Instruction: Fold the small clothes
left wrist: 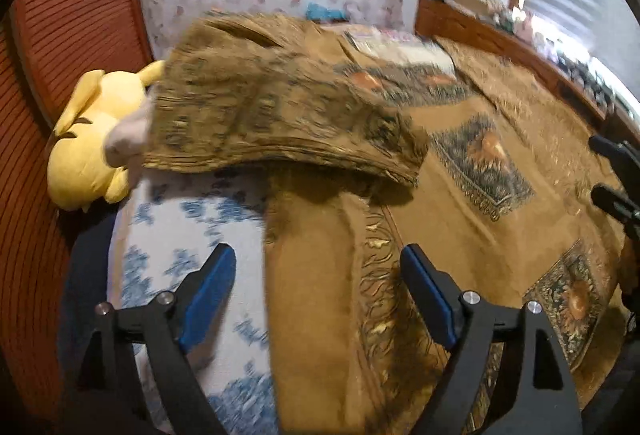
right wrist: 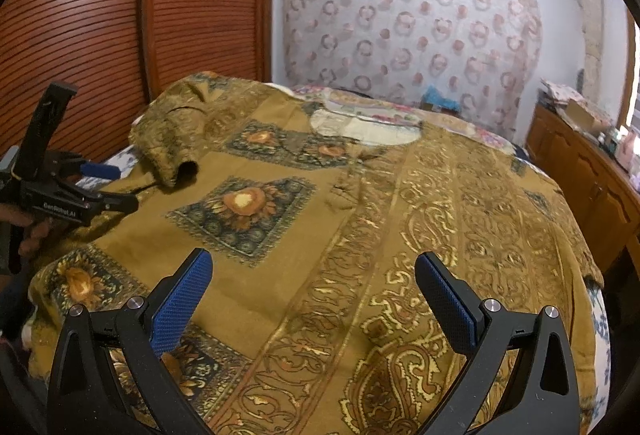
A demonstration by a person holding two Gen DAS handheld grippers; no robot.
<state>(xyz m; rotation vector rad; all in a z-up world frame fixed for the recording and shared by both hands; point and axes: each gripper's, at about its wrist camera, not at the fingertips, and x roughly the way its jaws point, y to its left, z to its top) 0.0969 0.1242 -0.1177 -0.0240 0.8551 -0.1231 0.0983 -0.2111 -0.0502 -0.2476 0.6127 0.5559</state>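
Observation:
A mustard-brown patterned garment [right wrist: 352, 219] with sunflower squares and gold paisley bands lies spread flat on the bed. Its left sleeve [right wrist: 176, 139] is folded inward over the body; in the left wrist view this sleeve [left wrist: 280, 107] lies blurred across the top. My left gripper [left wrist: 318, 291] is open and empty above the garment's left edge; it also shows in the right wrist view [right wrist: 108, 187] at the far left. My right gripper [right wrist: 314, 299] is open and empty above the garment's lower middle; its fingers [left wrist: 612, 171] show at the right edge of the left wrist view.
A white sheet with blue print [left wrist: 188, 255] covers the bed under the garment. A yellow plush toy [left wrist: 92, 139] lies at the bed's left side by red-brown slatted doors [right wrist: 100, 27]. A wooden cabinet [right wrist: 580, 175] with clutter stands on the right. A patterned curtain [right wrist: 408, 35] hangs behind.

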